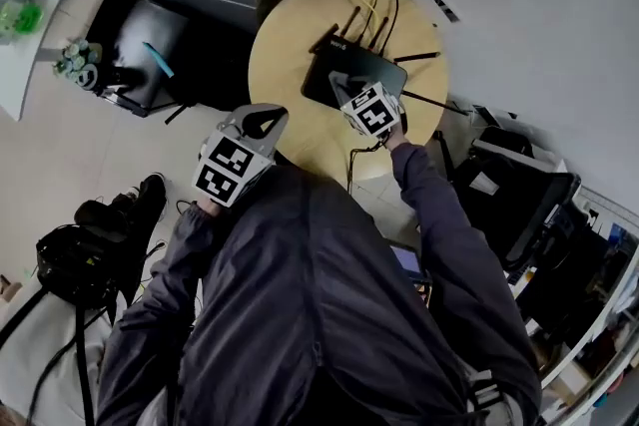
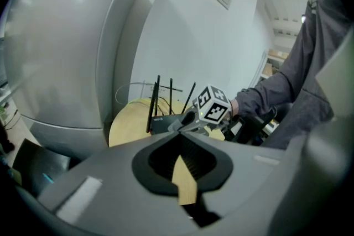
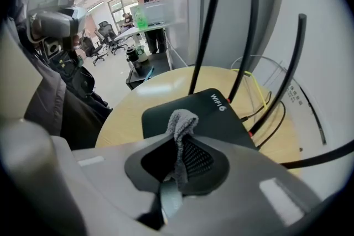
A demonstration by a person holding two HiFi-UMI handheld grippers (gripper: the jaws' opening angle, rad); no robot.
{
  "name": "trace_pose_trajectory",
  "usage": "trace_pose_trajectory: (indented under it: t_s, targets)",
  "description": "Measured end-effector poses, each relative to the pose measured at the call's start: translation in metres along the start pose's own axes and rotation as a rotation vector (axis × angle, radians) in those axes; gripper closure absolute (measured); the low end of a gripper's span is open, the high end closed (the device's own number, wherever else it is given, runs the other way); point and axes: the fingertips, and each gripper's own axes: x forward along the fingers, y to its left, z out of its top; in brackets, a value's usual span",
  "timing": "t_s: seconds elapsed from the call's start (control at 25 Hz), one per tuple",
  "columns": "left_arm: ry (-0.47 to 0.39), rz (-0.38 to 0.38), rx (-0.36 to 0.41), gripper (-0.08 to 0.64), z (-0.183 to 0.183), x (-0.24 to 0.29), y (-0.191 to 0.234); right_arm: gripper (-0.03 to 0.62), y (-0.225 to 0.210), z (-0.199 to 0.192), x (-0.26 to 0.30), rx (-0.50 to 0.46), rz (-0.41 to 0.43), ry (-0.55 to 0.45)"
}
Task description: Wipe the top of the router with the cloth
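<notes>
Grey cloth (image 3: 181, 119) pinched tight in my right gripper (image 3: 178, 135) | cloth tip over 6 o'clock edge of black router (image 3: 218, 116) | router on round wooden table (image 3: 133, 99), antennas (image 3: 250, 47) at 12 o'clock | my left gripper (image 2: 181, 135) closed, empty, off table at 8 o'clock

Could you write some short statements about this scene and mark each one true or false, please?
1. The right gripper is shut on a grey cloth. True.
2. The router has several thin black antennas. True.
3. The router lies on a square glass table. False: the table is round and wooden.
4. The left gripper grips an antenna. False: it is shut on nothing, held back from the router.
</notes>
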Motion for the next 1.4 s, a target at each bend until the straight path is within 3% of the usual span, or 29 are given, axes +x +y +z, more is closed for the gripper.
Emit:
trace_pose_trajectory:
  t_s: [0.28, 0.52, 0.96, 1.4]
  targets:
    - [0.016, -0.002, 0.007, 0.56, 0.002, 0.002, 0.002, 0.569, -0.067, 0.013, -0.003, 0.002, -0.083, 0.024]
    - [0.041, -0.001, 0.013, 0.56, -0.002, -0.002, 0.0, 0.569, -0.089, 0.024, 0.005, -0.039, -0.124, 0.046]
    - [0.054, -0.005, 0.029, 0.56, -0.007, -0.013, -0.001, 0.569, -0.082, 0.015, 0.011, -0.028, -0.114, 0.062]
    - [0.093, -0.031, 0.065, 0.56, -0.01, -0.01, -0.007, 0.569, -0.038, 0.002, 0.011, -0.049, -0.053, 0.062]
